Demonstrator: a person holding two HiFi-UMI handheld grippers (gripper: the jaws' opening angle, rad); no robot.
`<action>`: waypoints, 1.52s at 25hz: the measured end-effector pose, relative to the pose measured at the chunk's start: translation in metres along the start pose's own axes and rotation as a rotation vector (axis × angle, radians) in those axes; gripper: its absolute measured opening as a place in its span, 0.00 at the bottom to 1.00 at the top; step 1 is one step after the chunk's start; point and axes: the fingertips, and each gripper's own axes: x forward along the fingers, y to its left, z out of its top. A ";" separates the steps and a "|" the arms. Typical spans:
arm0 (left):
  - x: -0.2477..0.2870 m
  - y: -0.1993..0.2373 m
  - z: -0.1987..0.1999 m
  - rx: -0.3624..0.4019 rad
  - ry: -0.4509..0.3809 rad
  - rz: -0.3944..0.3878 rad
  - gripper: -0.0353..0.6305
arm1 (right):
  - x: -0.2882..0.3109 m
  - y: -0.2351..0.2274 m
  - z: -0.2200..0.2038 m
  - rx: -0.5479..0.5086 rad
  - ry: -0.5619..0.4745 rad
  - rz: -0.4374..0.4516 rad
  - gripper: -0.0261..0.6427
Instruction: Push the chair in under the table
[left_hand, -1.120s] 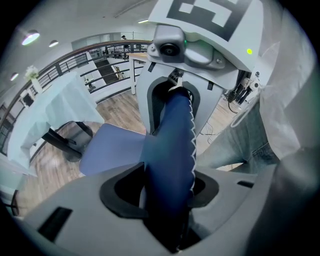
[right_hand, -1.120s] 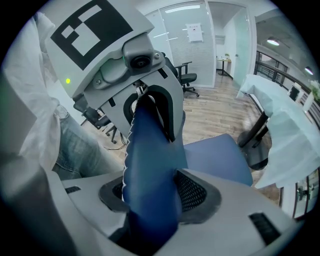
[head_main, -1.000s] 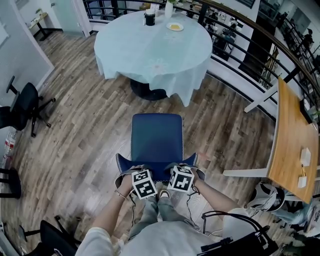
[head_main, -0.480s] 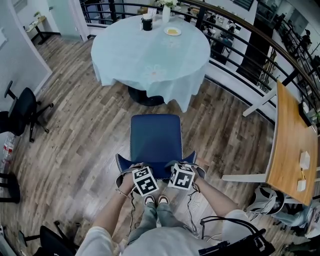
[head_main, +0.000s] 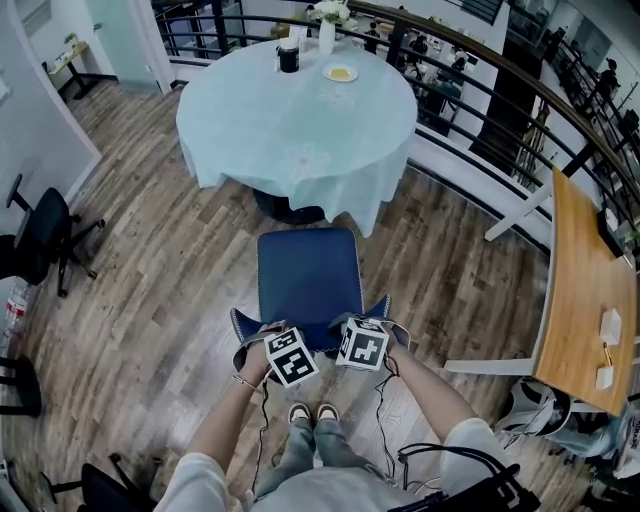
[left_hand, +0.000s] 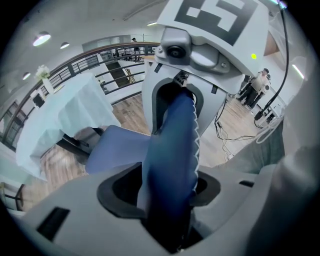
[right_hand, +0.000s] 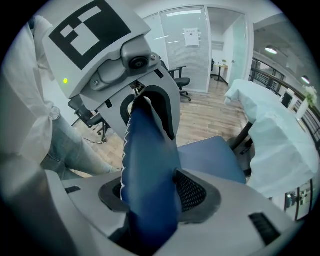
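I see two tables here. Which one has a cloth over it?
The round table beyond the blue padded chair: a pale blue cloth drapes over its edge. The rectangular wooden table at the right shows uncovered wood.

Both forearms reached forward and down, side by side. The left gripper (left_hand: 170, 185) had just widened its jaws slightly, with the chair back (left_hand: 172, 145) clamped between them. The right gripper (right_hand: 150, 195) clasped it alongside.
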 end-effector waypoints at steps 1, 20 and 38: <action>0.000 0.004 0.002 0.002 -0.001 0.005 0.38 | -0.001 -0.005 0.001 -0.002 -0.001 -0.004 0.36; 0.003 0.066 0.025 0.023 -0.016 0.035 0.38 | -0.009 -0.069 0.011 -0.011 -0.018 -0.037 0.36; 0.006 0.125 0.046 0.048 -0.023 0.069 0.38 | -0.017 -0.129 0.022 -0.011 -0.033 -0.088 0.36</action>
